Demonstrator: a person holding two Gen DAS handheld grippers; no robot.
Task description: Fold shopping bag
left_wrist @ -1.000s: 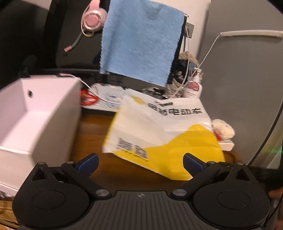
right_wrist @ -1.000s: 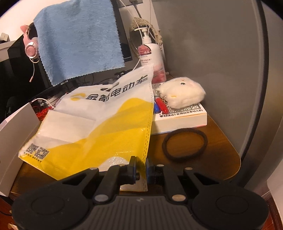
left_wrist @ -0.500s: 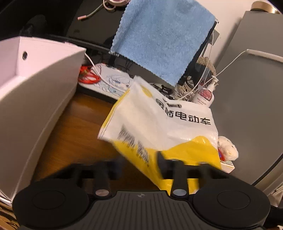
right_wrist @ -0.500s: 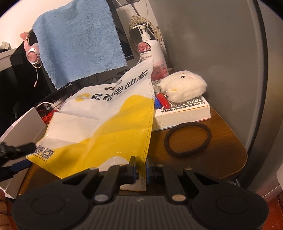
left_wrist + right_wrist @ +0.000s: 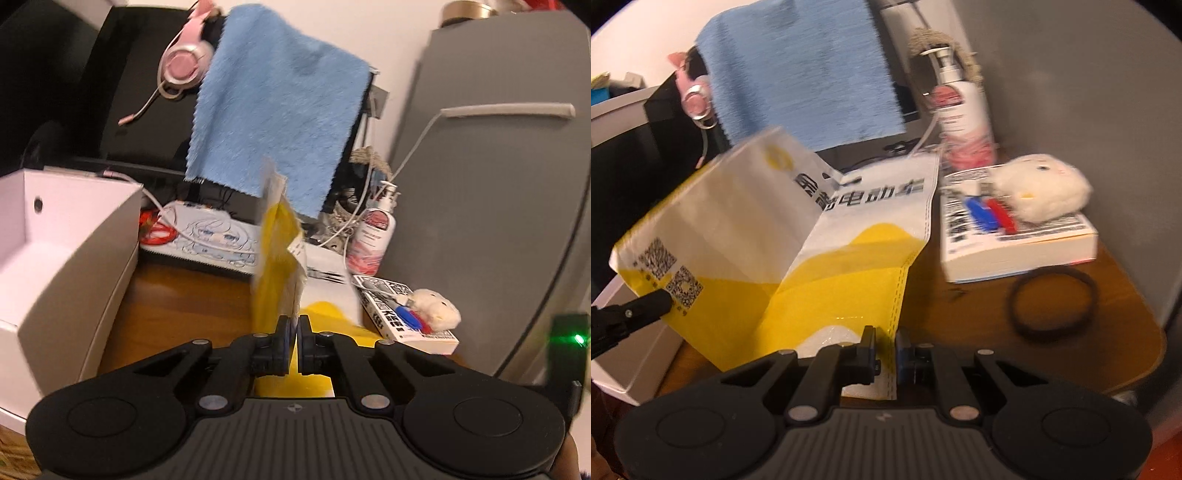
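Now both tongs pinch the shopping bag [image 5: 849,236]: left tongs [image 5: 294,338] hold its lifted left half upright, right tongs [image 5: 885,354] clamp the stitched right edge flat on bench [image 5: 960,325]; fold goes L over R

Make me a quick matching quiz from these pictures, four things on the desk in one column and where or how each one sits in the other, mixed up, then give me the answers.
Things
1. shopping bag
2. plush toy
3. hair tie
4. blue towel

Places or states
A. lying flat on the bare wooden desk, in front of the book
B. hanging above the desk at the back
C. resting on top of the book
D. clamped in the jaws of both the left gripper and the right gripper

Pairs: 1-D, 2-C, 3-A, 4-B
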